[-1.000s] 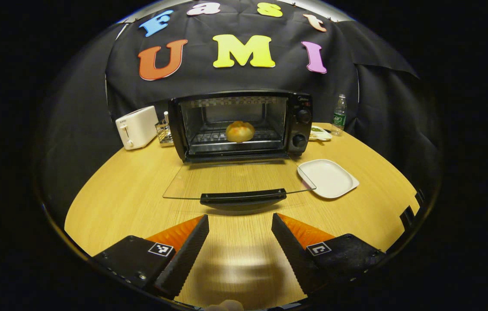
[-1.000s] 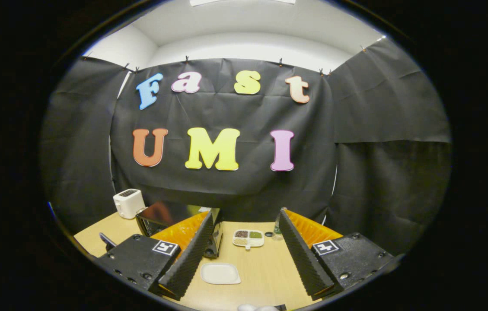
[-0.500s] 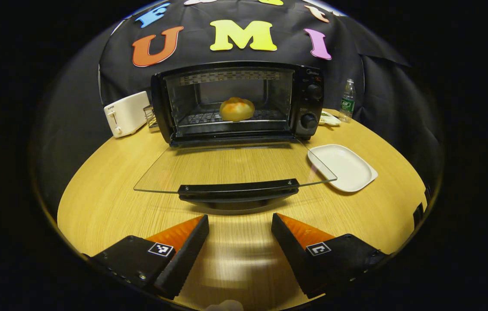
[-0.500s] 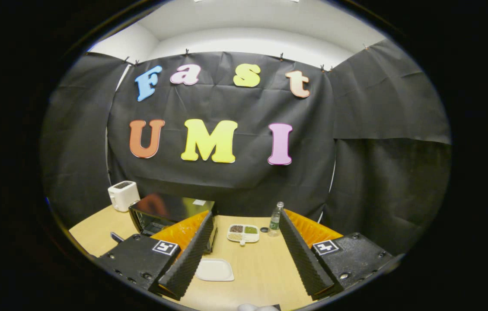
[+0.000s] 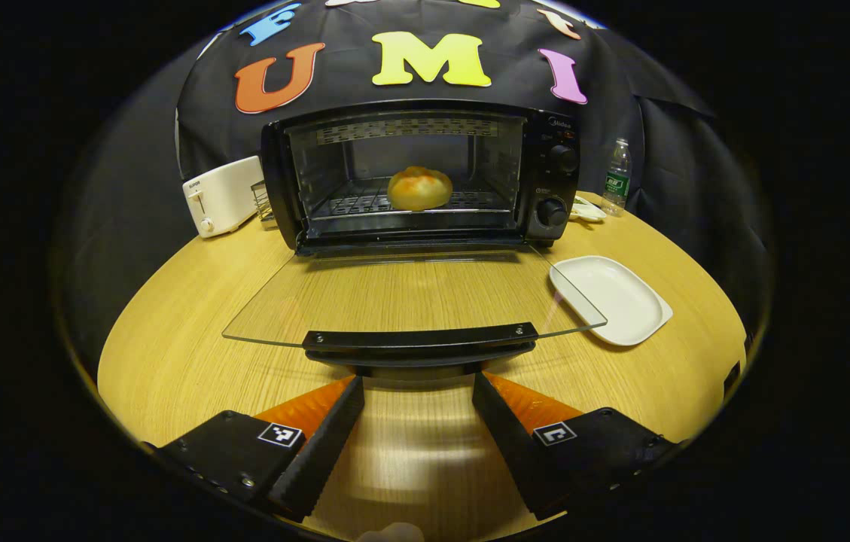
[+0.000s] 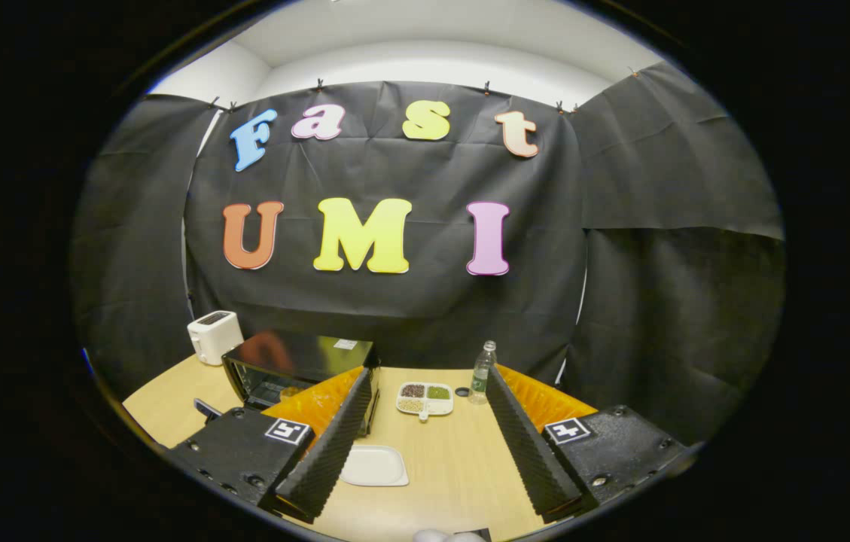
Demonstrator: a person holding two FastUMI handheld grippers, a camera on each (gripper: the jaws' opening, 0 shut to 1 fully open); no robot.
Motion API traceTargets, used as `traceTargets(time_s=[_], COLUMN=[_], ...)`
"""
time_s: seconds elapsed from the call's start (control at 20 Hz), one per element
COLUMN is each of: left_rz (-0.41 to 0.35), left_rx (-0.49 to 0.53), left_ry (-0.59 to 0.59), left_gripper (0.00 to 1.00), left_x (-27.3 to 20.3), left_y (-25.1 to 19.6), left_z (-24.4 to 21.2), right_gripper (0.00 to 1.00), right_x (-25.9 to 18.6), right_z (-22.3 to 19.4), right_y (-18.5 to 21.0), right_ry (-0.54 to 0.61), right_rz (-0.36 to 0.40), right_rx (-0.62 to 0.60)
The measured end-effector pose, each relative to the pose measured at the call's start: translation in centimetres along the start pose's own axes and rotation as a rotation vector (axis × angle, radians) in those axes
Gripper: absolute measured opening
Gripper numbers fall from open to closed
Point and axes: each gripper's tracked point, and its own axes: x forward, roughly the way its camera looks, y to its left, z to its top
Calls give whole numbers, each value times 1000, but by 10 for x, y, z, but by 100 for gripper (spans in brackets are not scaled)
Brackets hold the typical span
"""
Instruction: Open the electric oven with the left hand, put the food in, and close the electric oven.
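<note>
Oven (image 5: 425, 177) door (image 5: 409, 297) down flat, bun (image 5: 419, 188) on rack inside. Left gripper (image 5: 417, 385) spread, empty, just before door handle (image 5: 419, 340). Right gripper (image 6: 428, 380) spread, empty, above tabletop (image 6: 462, 467).

In the right gripper view, the right gripper's finger (image 6: 334, 429) hides the front of the electric oven (image 6: 297, 365) and part of the white plate (image 6: 376, 467). The contents of the divided dish (image 6: 425, 397) are too small to identify.
</note>
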Motion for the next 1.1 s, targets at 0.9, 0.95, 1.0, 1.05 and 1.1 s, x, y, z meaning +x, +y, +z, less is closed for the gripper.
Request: traceTargets(time_s=[0.9, 0.95, 1.0, 1.05, 1.1], left_rz=[19, 21, 22, 23, 23], left_rx=[6, 6, 5, 3, 2], left_ry=[-171, -176, -179, -188, -193], left_gripper=[95, 95, 95, 96, 95], left_x=[-18, -16, -16, -14, -12], left_y=[7, 8, 8, 8, 8], left_z=[124, 130, 134, 140, 145], right_gripper=[98, 98, 96, 96, 96], right_x=[10, 11, 10, 11, 12], right_z=[-3, -6, -7, -8, -8], right_y=[-8, -9, -10, -11, -12], right_ry=[-2, 4, 6, 10, 11], right_rz=[24, 22, 20, 17, 16], right_rx=[62, 67, 74, 78, 79])
